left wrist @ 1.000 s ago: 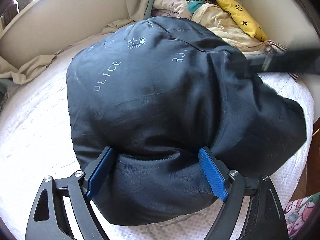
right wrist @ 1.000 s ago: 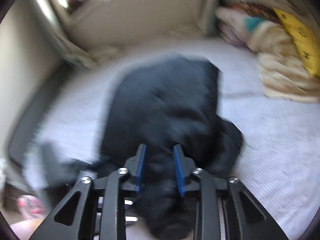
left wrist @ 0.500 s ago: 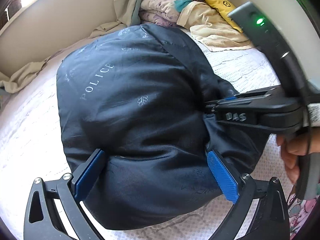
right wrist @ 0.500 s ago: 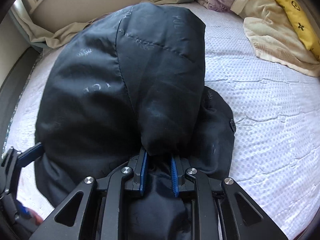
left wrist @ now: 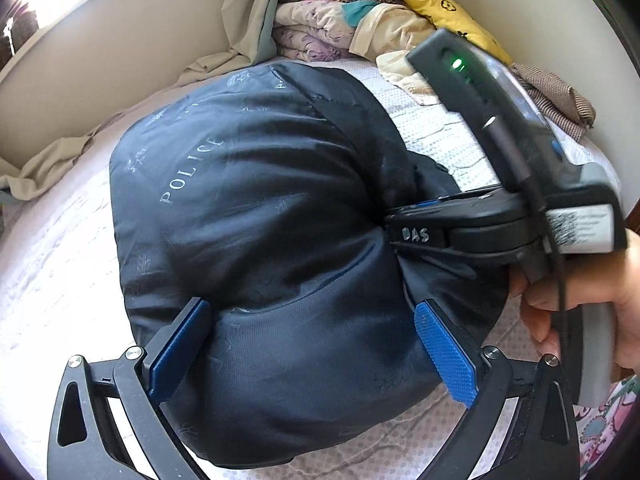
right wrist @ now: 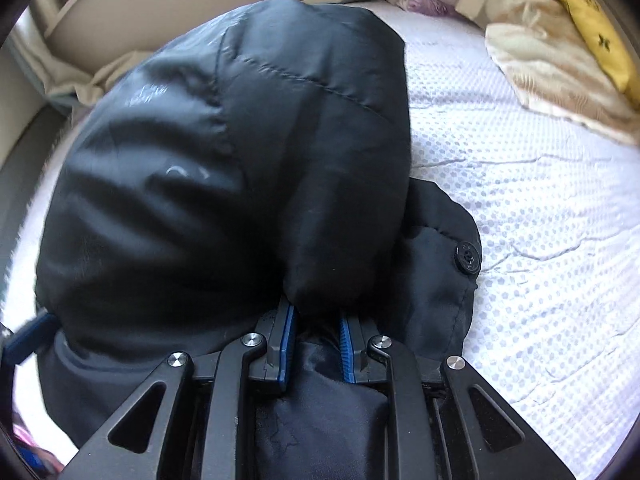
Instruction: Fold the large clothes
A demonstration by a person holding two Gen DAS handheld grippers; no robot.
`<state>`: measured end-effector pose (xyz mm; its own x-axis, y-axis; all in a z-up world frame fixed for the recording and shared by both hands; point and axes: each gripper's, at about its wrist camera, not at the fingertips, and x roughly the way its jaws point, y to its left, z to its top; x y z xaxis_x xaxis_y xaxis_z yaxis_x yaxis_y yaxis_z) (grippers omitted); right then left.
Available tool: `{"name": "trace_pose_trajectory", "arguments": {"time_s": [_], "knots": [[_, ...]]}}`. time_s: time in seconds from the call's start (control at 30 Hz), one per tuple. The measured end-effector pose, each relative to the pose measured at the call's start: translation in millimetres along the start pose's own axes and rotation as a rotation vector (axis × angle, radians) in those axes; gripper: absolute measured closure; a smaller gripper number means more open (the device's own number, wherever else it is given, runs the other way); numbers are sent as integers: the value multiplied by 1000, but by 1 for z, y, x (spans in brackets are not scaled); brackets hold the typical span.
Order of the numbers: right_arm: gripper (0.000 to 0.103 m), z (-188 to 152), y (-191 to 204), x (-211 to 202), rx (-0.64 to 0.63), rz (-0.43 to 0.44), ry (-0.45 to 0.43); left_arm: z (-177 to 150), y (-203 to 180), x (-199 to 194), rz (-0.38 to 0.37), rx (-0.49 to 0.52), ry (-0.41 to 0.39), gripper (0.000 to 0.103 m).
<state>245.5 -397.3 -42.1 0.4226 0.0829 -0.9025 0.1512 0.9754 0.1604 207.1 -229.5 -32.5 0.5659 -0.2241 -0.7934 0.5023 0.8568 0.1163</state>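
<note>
I log, by size: white quilted bed [left wrist: 52, 264] — landmark. Dark padded jacket [left wrist: 256, 216], folded into a bundle, lies mid-bed, "POLICE" lettering up. Bedding pile [left wrist: 360, 20] at the bed's far side. My left gripper [left wrist: 312, 344] straddles the jacket's near edge, jaws spread wide, blue pads [left wrist: 444, 356] not pressing. My right gripper [right wrist: 316, 336] — clamped on a jacket fold.
</note>
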Motion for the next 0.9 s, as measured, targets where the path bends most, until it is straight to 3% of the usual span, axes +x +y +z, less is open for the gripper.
{"name": "trace_pose_trajectory", "arguments": {"time_s": [0.2, 0.27, 0.3, 0.33, 0.47, 0.57, 0.7, 0.9], "knots": [[79, 8, -6, -32, 66, 54, 2, 0, 5, -1, 18, -23, 19, 0], [59, 11, -12, -58, 107, 110, -19, 1, 9, -3, 11, -44, 18, 0], [25, 13, -17, -73, 141, 142, -51, 1, 11, -4, 6, -56, 18, 0], [13, 13, -24, -91, 180, 168, -114, 1, 13, -4, 2, -65, 20, 0], [9, 15, -35, -121, 206, 241, -193, 3, 14, -5, -2, -76, 22, 0], [9, 14, -40, -109, 215, 292, -130, 4, 14, -6, -4, -78, 24, 0], [9, 12, -43, -82, 281, 284, -20, 11, 25, -10, -30, -101, 29, 0], [9, 17, -42, -58, 284, 268, 40, 6, 62, -39, -159, -173, 55, 0]]}}
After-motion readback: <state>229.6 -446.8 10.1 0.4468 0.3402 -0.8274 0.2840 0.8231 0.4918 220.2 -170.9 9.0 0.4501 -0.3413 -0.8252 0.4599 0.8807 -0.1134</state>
